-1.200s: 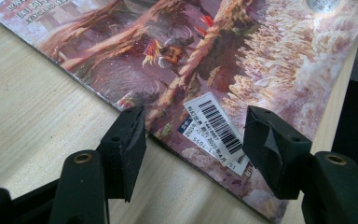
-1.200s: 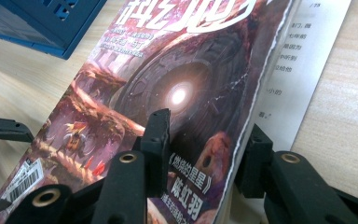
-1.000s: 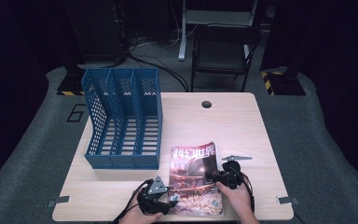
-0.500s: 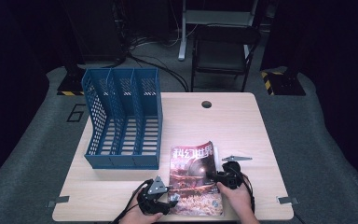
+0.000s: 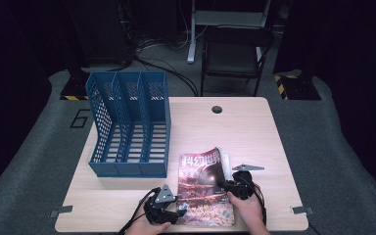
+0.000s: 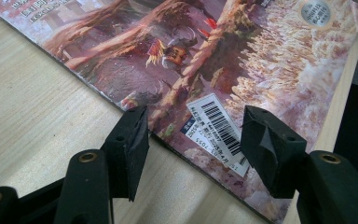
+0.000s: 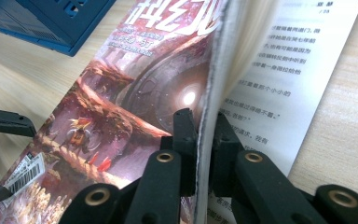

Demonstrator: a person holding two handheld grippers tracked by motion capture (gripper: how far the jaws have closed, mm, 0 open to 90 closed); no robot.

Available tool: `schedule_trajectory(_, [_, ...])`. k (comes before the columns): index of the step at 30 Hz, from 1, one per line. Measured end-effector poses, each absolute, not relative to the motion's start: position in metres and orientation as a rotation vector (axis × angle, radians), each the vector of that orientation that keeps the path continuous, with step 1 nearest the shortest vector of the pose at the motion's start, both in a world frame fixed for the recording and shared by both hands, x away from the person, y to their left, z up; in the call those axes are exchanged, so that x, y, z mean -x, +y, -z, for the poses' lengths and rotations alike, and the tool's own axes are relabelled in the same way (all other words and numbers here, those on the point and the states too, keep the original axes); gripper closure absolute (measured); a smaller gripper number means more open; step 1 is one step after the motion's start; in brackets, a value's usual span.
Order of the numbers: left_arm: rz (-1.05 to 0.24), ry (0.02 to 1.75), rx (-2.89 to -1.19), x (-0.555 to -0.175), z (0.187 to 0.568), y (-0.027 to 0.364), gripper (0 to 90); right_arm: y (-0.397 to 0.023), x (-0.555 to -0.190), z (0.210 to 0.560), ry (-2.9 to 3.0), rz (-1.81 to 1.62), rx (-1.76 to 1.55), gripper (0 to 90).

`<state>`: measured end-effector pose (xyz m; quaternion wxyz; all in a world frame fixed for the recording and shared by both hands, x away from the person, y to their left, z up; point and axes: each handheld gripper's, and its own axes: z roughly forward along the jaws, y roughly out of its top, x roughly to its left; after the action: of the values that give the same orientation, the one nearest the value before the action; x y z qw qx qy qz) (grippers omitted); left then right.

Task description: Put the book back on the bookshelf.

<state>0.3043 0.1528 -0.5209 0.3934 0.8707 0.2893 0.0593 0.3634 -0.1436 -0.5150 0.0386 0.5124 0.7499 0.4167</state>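
The magazine (image 5: 203, 188) lies on the bench (image 5: 254, 132) near its front edge, at about 6 o'clock from the bench centre, cover up, title toward the far side. Its right-hand edge is lifted: a sheaf of the cover and upper pages stands clear of the lower pages, which lie flat with printed text exposed.

Right gripper (image 5: 236, 185): at 3 o'clock of the magazine, against its raised edge. In the right gripper view its fingers (image 7: 185, 135) have just been closing and now clamp the lifted sheaf of the magazine (image 7: 135, 93) between them, one pad on the cover side, the other on the page side. The grip sits near the lower half of that edge.

Left gripper (image 5: 162, 209): at 7 o'clock of the magazine, at its near left corner. In the left gripper view its fingers (image 6: 133, 144) have closed a little further but stand apart, one over bare bench (image 6: 37, 121) just beside the spine edge, the other over the cover (image 6: 261, 70) near the barcode label (image 6: 216, 130). Whether either pad touches the cover cannot be determined; nothing is pinched.

A blue three-slot file rack (image 5: 129, 122) stands upright at 10 o'clock of the magazine, near it and apart. A cable hole (image 5: 217, 109) sits at the far edge, 12 o'clock.
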Motion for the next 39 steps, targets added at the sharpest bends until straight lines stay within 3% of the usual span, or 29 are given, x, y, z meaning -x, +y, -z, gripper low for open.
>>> schedule_trajectory(14, [-0.141,0.765,-2.197,-0.306,0.52,0.153,42.8,-0.146,-0.357,0.506,2.247,-1.426,-1.517,87.1])
schedule_trajectory(28, [-0.11,0.82,-2.135,-0.322,0.51,0.157,25.0,-0.144,-0.34,0.49,2.164,-1.522,-1.376,87.2])
schedule_trajectory(39, [-0.065,0.876,-2.117,-0.34,0.511,0.148,20.8,-0.145,-0.327,0.48,2.125,-1.577,-1.311,87.2])
